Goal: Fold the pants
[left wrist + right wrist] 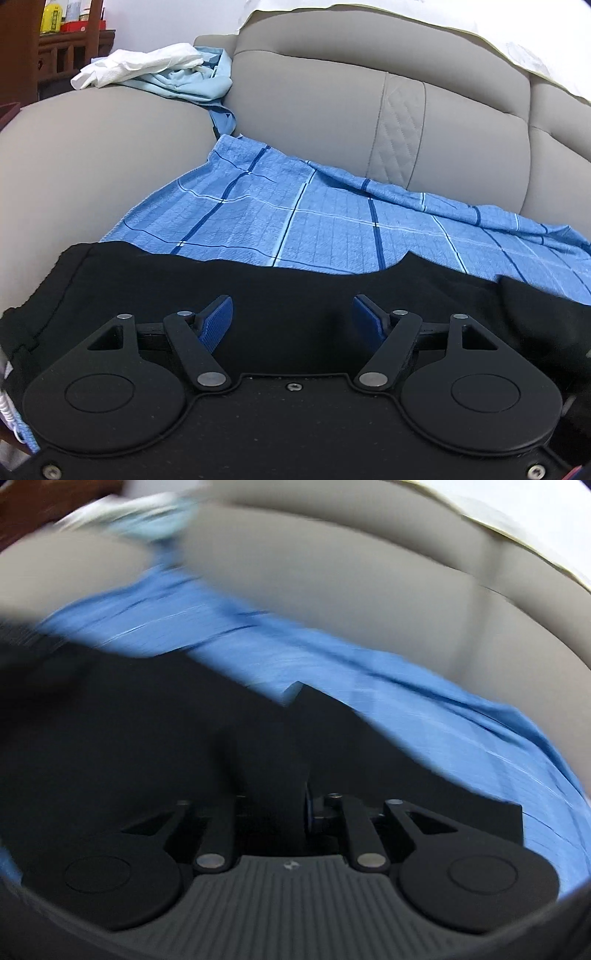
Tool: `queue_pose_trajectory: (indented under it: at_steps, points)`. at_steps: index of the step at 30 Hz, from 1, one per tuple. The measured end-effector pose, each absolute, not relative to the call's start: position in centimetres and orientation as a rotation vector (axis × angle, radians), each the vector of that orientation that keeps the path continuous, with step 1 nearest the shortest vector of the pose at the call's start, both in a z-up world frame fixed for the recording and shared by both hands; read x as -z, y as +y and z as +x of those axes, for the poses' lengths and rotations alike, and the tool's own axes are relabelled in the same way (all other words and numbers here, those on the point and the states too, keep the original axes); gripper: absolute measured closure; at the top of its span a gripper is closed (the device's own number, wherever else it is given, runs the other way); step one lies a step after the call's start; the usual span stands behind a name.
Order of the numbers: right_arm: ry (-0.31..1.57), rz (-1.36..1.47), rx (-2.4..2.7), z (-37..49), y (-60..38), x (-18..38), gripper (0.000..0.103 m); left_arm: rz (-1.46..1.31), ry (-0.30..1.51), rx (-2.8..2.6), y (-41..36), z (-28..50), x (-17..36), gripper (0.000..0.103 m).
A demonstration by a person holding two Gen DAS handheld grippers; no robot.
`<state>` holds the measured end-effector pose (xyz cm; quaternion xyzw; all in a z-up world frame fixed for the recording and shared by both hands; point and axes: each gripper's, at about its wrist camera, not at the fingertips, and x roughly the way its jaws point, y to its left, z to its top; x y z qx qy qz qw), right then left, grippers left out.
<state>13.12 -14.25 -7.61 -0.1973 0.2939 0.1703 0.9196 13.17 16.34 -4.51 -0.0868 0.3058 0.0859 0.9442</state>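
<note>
Black pants (295, 280) lie spread across the front of a blue checked cloth (314, 218) on a grey sofa. My left gripper (291, 314) hovers just over them with its blue pads (218, 317) wide apart and nothing held between them. The right wrist view is blurred. There the black pants (147, 720) fill the lower left, and a thick fold of them rises between the fingers of my right gripper (273, 808). Its jaws stand close together on that fold, and only a blue sliver of the right pad (309, 812) shows.
The sofa's backrest (332, 110) rises right behind the blue cloth, and its rounded armrest (92, 155) is at the left. A white cloth (140, 62) and a light blue garment (192, 83) are piled on the armrest's far end. A wooden shelf (66, 40) stands beyond.
</note>
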Motion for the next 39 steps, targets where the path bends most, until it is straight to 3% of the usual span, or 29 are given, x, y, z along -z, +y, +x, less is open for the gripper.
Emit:
queue_pose_trajectory:
  at_steps: [2, 4, 6, 14, 18, 23, 26, 34, 39]
  points:
    - [0.586, -0.437, -0.43, 11.0, -12.7, 8.3, 0.059, -0.167, 0.62, -0.162, 16.1, 12.8, 4.4, 0.033]
    - [0.57, -0.468, -0.473, 9.2, -12.1, 8.6, 0.033, -0.162, 0.62, -0.138, 15.7, 12.6, 4.3, 0.033]
    - [0.541, -0.473, -0.494, 7.6, -12.4, 8.3, 0.022, -0.16, 0.622, -0.112, 15.1, 12.4, 4.2, 0.033]
    - [0.514, -0.346, -0.553, 4.0, -17.4, 6.7, 0.0, -0.128, 0.629, 0.054, 11.1, 10.8, 3.4, 0.033]
    - [0.529, -0.278, -0.55, 3.2, -19.7, 6.3, 0.0, -0.102, 0.619, 0.172, 8.7, 9.4, 2.9, 0.038]
    - [0.574, -0.201, -0.556, 2.9, -22.6, 6.9, 0.0, -0.066, 0.652, 0.338, 5.7, 7.6, 3.3, 0.052]
    - [0.565, -0.197, -0.468, 2.5, -24.2, 7.1, 0.0, -0.023, 0.671, 0.379, 3.9, 6.5, 3.8, 0.054]
    - [0.558, -0.216, -0.174, 4.3, -28.7, 7.7, 0.0, 0.081, 0.767, 0.343, 2.8, 3.5, 6.1, 0.053]
    - [0.527, -0.196, -0.086, 6.5, -30.5, 7.4, 0.0, -0.041, 0.666, 0.242, 5.4, 6.1, 4.1, 0.035]
